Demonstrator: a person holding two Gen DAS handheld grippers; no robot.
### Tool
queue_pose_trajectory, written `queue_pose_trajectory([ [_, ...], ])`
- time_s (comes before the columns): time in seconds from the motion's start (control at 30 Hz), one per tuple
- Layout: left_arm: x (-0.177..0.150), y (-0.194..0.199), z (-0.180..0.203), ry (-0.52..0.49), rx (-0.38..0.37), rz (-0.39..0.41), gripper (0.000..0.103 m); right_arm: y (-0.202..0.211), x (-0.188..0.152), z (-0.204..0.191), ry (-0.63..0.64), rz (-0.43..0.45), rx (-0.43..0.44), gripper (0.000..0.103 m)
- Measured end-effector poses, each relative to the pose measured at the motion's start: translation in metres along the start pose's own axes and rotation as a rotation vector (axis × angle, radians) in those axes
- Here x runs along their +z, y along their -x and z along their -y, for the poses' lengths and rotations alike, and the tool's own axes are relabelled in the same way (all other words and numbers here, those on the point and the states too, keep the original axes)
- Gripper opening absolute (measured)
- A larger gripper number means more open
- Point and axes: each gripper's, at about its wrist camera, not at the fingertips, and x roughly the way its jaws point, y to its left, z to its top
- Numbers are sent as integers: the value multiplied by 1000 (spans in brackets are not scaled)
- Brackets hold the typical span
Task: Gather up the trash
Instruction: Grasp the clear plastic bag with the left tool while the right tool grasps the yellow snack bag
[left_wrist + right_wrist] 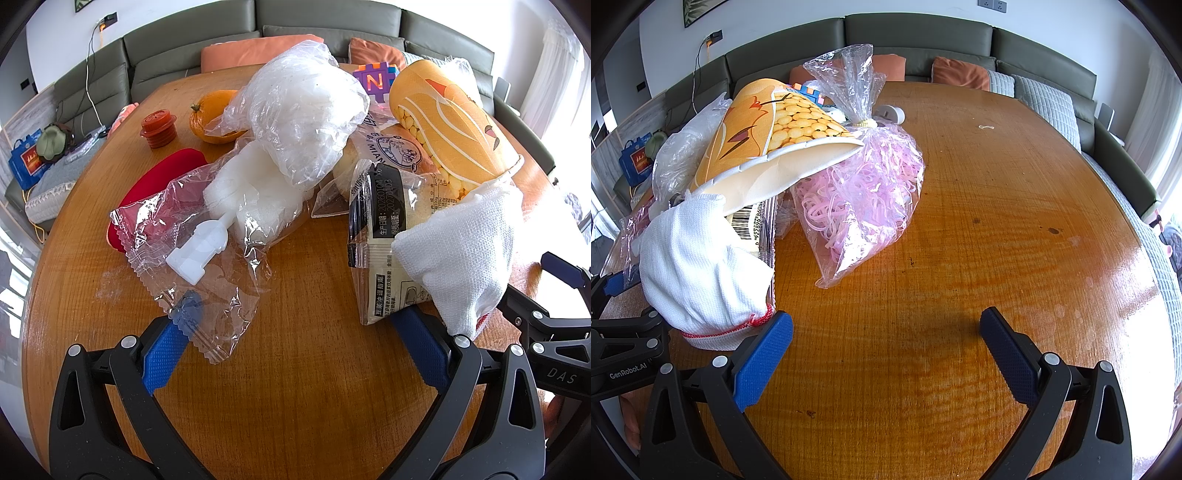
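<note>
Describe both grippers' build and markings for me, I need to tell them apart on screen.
The left gripper and right gripper look alike: black plastic scissor-style arms with silver rivets and textured blue finger pads. Seen from the opposite camera, the left body reads "GenRobot.AI" and the right shows "DAS". No cables or sleeves are visible.

A home living room: a large oval wooden table (997,229) stands before a grey-green sectional sofa (923,37) lined with orange cushions (960,74) and quilted grey pillows (1049,99). White curtains (1156,122) hang by a bright window at right, wall sockets (991,4) sit above the sofa, and a cable runs down from a wall-mounted device (107,20). Household odds and ends crowd the table, among them an orange (212,110), a printed paper cup (450,122) and a wrapped bun (391,155). A blue shopping bag (27,162) rests on the sofa's far end.
</note>
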Motion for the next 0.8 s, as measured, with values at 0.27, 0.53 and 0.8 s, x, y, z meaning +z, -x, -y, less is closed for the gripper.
queue_pose_trajectory([
  [0.27,0,0,0,-10,-4,0,98,21,11,0,17,-8,10,101],
  [0.53,-2,33,-11,-12,-61,39,97,54,47,12,14,-29,61,100],
  [0.8,23,68,-46,57,-88,111,97,91,95,-10,84,38,191,100],
])
